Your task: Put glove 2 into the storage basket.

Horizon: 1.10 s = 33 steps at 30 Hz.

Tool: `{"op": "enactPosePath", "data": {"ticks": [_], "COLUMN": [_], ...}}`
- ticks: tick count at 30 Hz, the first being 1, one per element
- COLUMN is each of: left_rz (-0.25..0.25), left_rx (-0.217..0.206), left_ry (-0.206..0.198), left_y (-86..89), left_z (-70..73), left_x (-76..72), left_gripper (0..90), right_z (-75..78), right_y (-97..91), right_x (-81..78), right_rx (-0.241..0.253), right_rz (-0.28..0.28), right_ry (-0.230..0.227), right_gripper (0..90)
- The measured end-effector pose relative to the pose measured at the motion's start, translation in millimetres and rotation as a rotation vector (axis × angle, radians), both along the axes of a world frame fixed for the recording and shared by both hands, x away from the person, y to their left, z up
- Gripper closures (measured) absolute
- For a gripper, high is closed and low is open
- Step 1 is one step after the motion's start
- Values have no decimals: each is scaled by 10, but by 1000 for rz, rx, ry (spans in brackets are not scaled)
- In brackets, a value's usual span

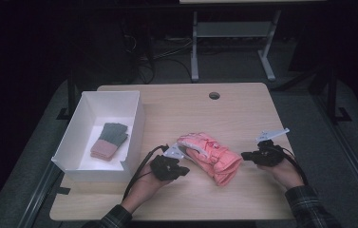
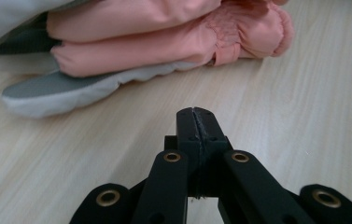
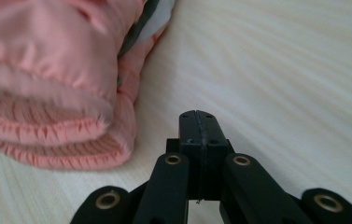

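Pale wood-grain laminate covers the rectangular table [image 1: 176, 114], and everything here is placed relative to the puffy salmon-pink padded winter glove [image 1: 210, 156] lying a little in front of the table's middle. Nearest the person, two forearms in dark plaid sleeves reach in from the table's near edge. Just in front of and to the left of the pink glove is the left gripper [image 1: 182, 170], a black two-jaw tool held in the person's left hand [image 1: 150, 183]. Its jaws are pressed flat together with nothing between them, and their tip sits close to the glove without touching it. In the left gripper view, the closed tip [image 2: 196, 122] rests low over bare wood, with the glove's pink folds [image 2: 164, 42] and grey-and-white palm side ahead of it.

To the right of the pink glove, near but apart from its cuff end, is the right gripper [image 1: 247, 155], held in the person's right hand [image 1: 283, 173]. Its jaws are likewise fully closed and empty. In the right gripper view, the tip [image 3: 198, 122] points past the glove's gathered elastic cuff [image 3: 57, 135].

Farther away, to the left of the pink glove, stands an open white rectangular cardboard box [image 1: 136, 126]. Inside it lies a knitted glove, grey-green with a pink cuff [image 1: 110, 140]. Beyond the pink glove, near the table's far edge, is a small round cable hole [image 1: 214, 95].
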<state>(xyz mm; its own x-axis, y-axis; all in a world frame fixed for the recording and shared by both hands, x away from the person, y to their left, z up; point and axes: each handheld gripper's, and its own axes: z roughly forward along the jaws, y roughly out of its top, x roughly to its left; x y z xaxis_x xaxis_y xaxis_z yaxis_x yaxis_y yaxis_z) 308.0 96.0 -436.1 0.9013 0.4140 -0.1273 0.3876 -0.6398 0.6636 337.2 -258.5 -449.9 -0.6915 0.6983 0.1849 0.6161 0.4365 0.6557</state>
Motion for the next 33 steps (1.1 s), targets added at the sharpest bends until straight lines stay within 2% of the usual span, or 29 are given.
{"op": "enactPosePath", "data": {"ticks": [1,2,4,5,9,10,12,20,28,29,33], "left_rz": [-3,5,-1,2,0,-12,-6,-3,12,12,13], "left_rx": [1,-9,-4,-3,15,35,19,22,9,9,2], "left_ry": [-2,6,5,7,-15,-22,-15,-5,19,23,33], "left_y": [-26,-61,-121,-157,-272,-286,-312,-238,-139,-115,-88], "left_z": [-4,-11,-22,-30,-56,-57,-78,-76,-97,-97,-89], "left_x": [27,50,119,149,235,254,265,290,289,301,302], "left_gripper": [897,897,897,897,897,897,897,897,897,897,898], "right_z": [-9,-28,-26,-30,-56,-61,-72,-67,-76,-73,-61], "right_y": [14,23,58,69,122,132,161,262,529,589,658], "right_x": [-4,2,-2,2,10,7,-3,-79,-237,-282,-348], "right_rx": [0,-3,12,5,11,15,20,29,34,30,41], "right_rz": [1,18,27,40,64,70,80,129,184,204,214], "right_ry": [14,6,13,3,14,24,27,34,54,51,53], "right_gripper": [900,900,900,900,900,900,900,900,900,900,900]}}
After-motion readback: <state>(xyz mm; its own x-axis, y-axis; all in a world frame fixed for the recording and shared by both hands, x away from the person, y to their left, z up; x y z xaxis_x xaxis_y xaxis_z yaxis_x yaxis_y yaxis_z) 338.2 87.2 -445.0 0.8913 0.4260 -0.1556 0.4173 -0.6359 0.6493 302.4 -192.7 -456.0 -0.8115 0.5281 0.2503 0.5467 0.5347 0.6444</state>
